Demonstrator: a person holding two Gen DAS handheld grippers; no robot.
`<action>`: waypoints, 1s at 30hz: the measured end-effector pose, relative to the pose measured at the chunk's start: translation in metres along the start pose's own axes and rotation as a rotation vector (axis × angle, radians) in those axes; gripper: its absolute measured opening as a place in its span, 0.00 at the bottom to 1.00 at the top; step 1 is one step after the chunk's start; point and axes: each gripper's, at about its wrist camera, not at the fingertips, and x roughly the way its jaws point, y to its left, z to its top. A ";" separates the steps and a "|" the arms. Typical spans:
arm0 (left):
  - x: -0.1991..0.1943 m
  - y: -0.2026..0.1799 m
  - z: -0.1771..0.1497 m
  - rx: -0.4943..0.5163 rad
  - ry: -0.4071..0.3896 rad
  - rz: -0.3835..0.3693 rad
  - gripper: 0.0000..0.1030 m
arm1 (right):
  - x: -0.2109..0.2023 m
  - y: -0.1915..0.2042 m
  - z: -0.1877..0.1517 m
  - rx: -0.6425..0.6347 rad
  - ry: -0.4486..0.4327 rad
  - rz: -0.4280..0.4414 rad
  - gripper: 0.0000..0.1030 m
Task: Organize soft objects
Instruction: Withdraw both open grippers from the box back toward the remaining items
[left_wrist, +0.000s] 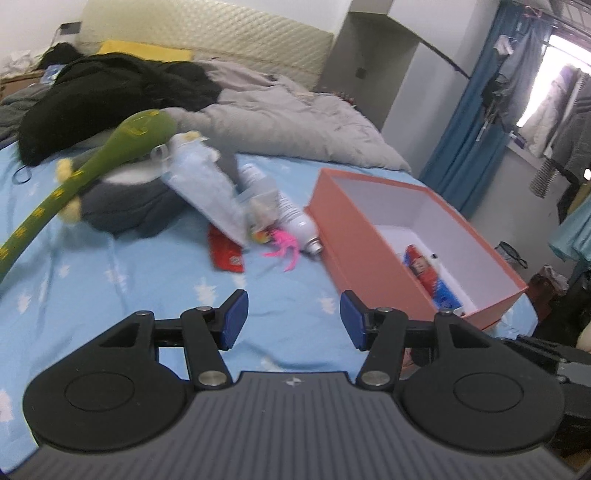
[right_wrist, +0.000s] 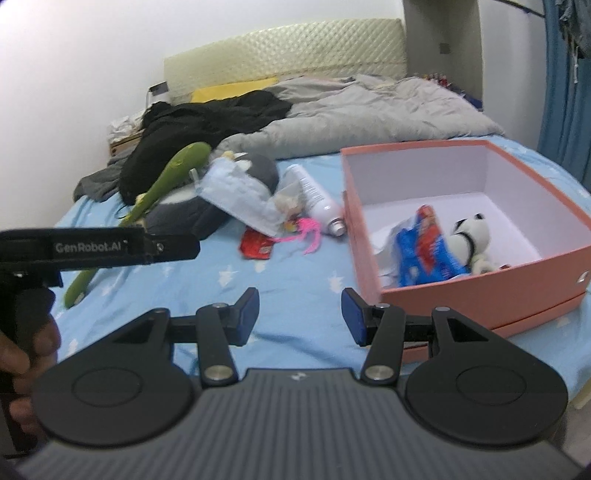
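On the blue star-print bed sheet (left_wrist: 110, 266) stands an orange box (left_wrist: 369, 258) (right_wrist: 480, 284) with a white inside, holding a blue and red packet (right_wrist: 424, 251) and a small white plush (right_wrist: 472, 236). Left of the box lie a grey plush (left_wrist: 125, 199) (right_wrist: 207, 206), a long green plush (left_wrist: 110, 151) (right_wrist: 166, 181), a pale blue packet (left_wrist: 210, 188) (right_wrist: 236, 195), a white bottle (left_wrist: 295, 218) (right_wrist: 317, 199), a pink feathery toy (left_wrist: 282, 245) (right_wrist: 306, 230) and a red packet (left_wrist: 227, 253) (right_wrist: 256, 245). My left gripper (left_wrist: 293, 319) hovers open over the sheet, nothing between its fingers. My right gripper (right_wrist: 300, 315) is open too, near the box's front corner.
A grey duvet (left_wrist: 295, 122) and black clothes (left_wrist: 110, 92) are heaped at the head of the bed. A hand (right_wrist: 22, 350) holding the other gripper's black body shows at the left of the right wrist view. A blue curtain (left_wrist: 469, 122) and hanging clothes stand to the right.
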 end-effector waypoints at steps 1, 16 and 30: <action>-0.002 0.005 -0.002 -0.003 0.003 0.008 0.60 | 0.000 0.004 -0.002 -0.007 0.001 0.001 0.51; 0.005 0.045 -0.011 -0.058 0.020 0.052 0.60 | 0.023 0.036 -0.005 -0.067 0.040 0.050 0.51; 0.058 0.063 -0.009 -0.092 0.078 0.079 0.60 | 0.068 0.036 0.002 -0.082 0.059 0.042 0.51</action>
